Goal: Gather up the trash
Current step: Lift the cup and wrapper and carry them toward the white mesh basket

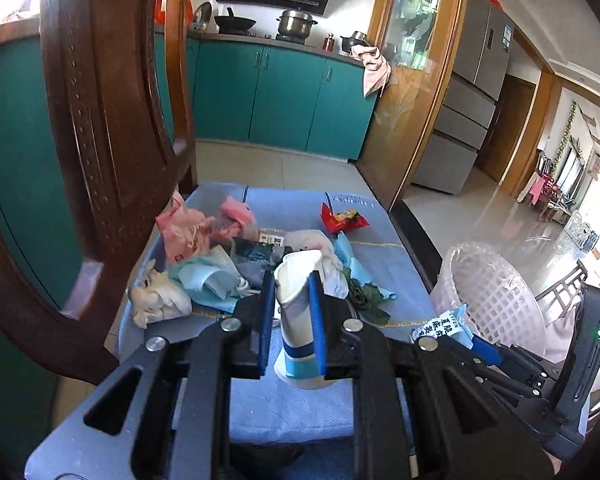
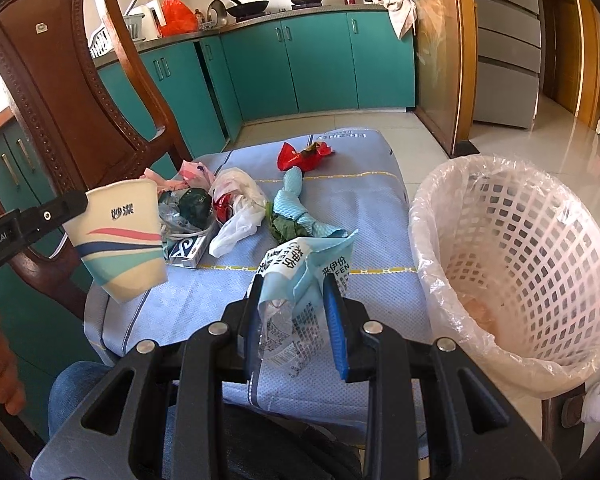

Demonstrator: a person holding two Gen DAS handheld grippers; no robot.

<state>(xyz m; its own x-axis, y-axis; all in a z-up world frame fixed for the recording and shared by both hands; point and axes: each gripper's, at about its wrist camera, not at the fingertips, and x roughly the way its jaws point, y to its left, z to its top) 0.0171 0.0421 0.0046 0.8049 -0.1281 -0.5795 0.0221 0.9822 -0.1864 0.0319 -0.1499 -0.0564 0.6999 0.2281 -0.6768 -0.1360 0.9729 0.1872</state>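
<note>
Both views are lit brightly by daylight. In the left wrist view the upper left corner is overexposed to white, and strong glare is reflected on the floor tiles [image 1: 511,216] at the right. Straight lines, such as the wooden door frame [image 1: 431,80], are bent by the fisheye lens, and the corners are darkened. The chair back [image 1: 100,120] close to the lens is slightly blurred. Soft shadows are seen under the trash on the blue cloth [image 2: 363,208].

Matt paper cup [image 1: 298,308], crinkly glossy plastic wrapper [image 2: 296,300], woven blue cloth [image 2: 363,208], perforated plastic basket [image 2: 531,248].
</note>
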